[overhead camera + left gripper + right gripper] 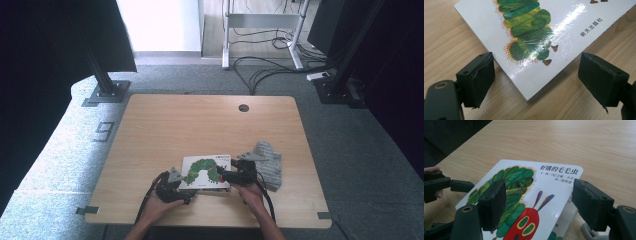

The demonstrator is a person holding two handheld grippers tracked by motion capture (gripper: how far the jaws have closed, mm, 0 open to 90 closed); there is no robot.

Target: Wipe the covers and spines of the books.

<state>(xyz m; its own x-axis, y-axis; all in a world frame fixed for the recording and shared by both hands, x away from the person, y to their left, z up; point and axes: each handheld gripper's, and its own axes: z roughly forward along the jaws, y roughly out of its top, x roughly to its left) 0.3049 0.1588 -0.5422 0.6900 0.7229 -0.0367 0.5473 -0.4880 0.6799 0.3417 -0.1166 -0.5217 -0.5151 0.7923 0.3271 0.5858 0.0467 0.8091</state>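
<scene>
One picture book [206,171] and one grey sock [267,161] lie near the tabletop's [200,125] front edge, with two grippers.

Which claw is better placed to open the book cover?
Probably the right claw: its open jaws straddle the book at the edge where the cover already lifts. The left claw only frames a flat corner.

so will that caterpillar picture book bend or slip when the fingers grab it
The picture book looks like a thick board book, so it should probably stay stiff. Its glossy cover shows glare, so the fingers may slip. It lies flat on the table, unlikely to tip.
</scene>
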